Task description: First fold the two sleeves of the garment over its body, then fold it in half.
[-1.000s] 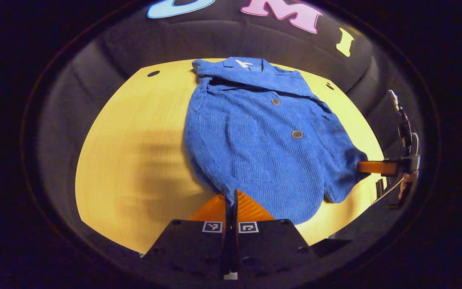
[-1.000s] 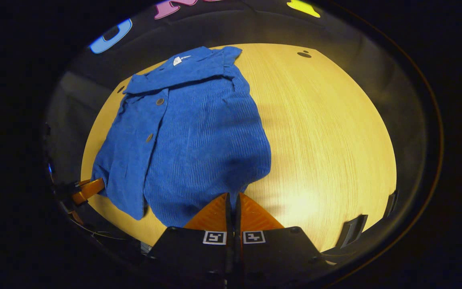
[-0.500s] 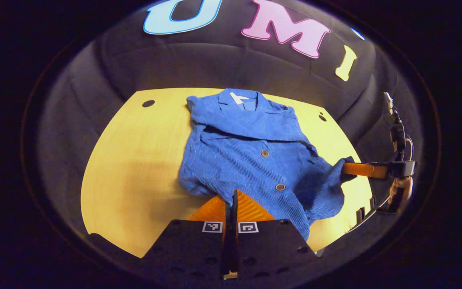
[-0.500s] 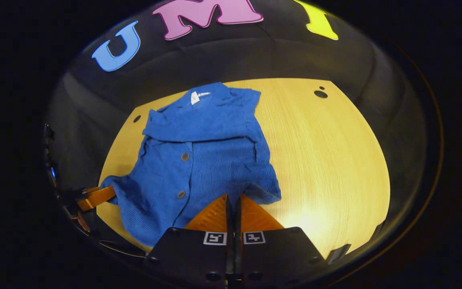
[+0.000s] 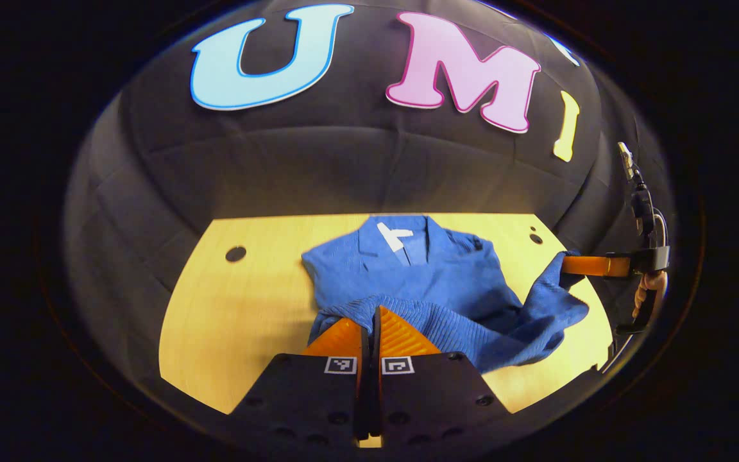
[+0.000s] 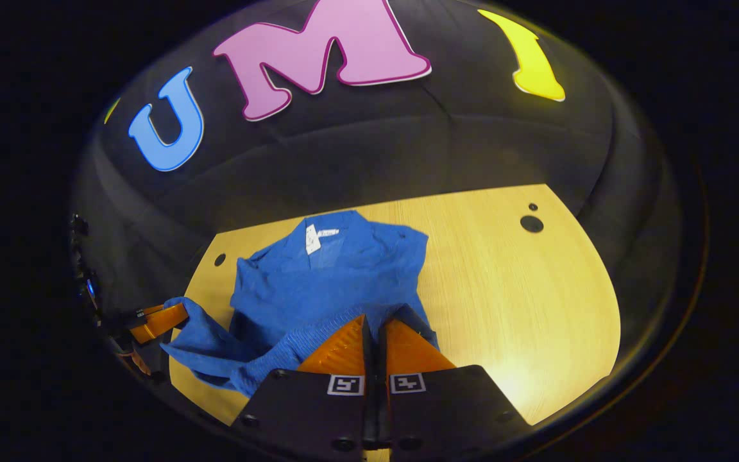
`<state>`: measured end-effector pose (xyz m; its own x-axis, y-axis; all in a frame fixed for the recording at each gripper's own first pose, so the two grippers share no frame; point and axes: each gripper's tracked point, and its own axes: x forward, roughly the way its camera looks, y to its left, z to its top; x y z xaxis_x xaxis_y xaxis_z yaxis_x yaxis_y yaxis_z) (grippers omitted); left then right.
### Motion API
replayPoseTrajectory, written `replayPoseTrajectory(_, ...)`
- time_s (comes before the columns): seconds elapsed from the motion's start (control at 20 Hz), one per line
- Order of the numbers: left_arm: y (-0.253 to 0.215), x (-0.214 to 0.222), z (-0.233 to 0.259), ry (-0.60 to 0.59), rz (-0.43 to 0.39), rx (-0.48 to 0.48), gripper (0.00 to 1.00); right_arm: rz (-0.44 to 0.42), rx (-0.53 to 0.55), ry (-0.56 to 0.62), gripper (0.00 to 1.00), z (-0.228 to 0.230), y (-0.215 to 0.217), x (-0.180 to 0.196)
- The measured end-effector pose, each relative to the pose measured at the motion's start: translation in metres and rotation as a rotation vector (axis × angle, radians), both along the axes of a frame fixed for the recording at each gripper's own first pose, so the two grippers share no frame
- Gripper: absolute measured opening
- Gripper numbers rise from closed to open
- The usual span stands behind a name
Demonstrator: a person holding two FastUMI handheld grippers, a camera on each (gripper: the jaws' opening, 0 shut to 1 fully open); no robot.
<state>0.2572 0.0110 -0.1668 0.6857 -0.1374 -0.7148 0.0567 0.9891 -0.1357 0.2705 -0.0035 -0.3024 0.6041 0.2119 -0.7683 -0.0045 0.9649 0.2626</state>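
A blue corduroy jacket (image 5: 433, 276) lies on the yellow wooden table (image 5: 247, 301), its collar with a white label at the far end. My left gripper (image 5: 369, 314) is shut on the near hem, which is lifted off the table. In the left gripper view the right gripper (image 5: 565, 264) pinches the hem's other corner at the right. The right gripper view has my right gripper (image 6: 373, 321) shut on the raised hem of the jacket (image 6: 318, 282). There the left gripper (image 6: 174, 314) holds the far corner at the left. The hem sags between the two grips.
The table (image 6: 517, 289) has small dark holes, one at the left (image 5: 235, 253) and one at the right (image 6: 531, 223). Black cloth walls stand close behind and beside the table. A hand holds the right gripper at the right edge of the left gripper view.
Both grippers have lifted the jacket's hem off the table and carried it toward the collar. The lower half of the jacket has come up with them.
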Motion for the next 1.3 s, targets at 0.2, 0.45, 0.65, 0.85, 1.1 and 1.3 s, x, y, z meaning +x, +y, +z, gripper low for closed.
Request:
replayPoseTrajectory(0.2,0.022,0.08,-0.018,-0.063,0.037,0.081,0.0,-0.044,-0.014,-0.086,0.01,-0.011,-0.013,0.086)
replayPoseTrajectory(0.45,0.027,0.171,-0.08,-0.144,0.021,0.135,0.0,-0.059,-0.056,-0.116,0.0,-0.085,-0.007,0.138)
replayPoseTrajectory(0.65,0.02,0.193,-0.134,-0.121,0.002,0.13,0.01,-0.041,-0.125,-0.136,0.0,-0.129,0.002,0.158)
replayPoseTrajectory(0.85,0.017,0.181,-0.152,-0.024,-0.022,0.179,0.84,-0.063,-0.127,-0.154,0.7,-0.134,0.002,0.166)
replayPoseTrajectory(1.1,0.016,0.172,-0.125,-0.082,0.033,0.157,0.85,-0.019,-0.157,-0.127,0.97,-0.13,-0.001,0.149)
replayPoseTrajectory(1.3,0.025,0.153,-0.079,-0.18,0.099,0.184,0.85,0.035,-0.211,-0.213,0.99,-0.101,-0.001,0.134)
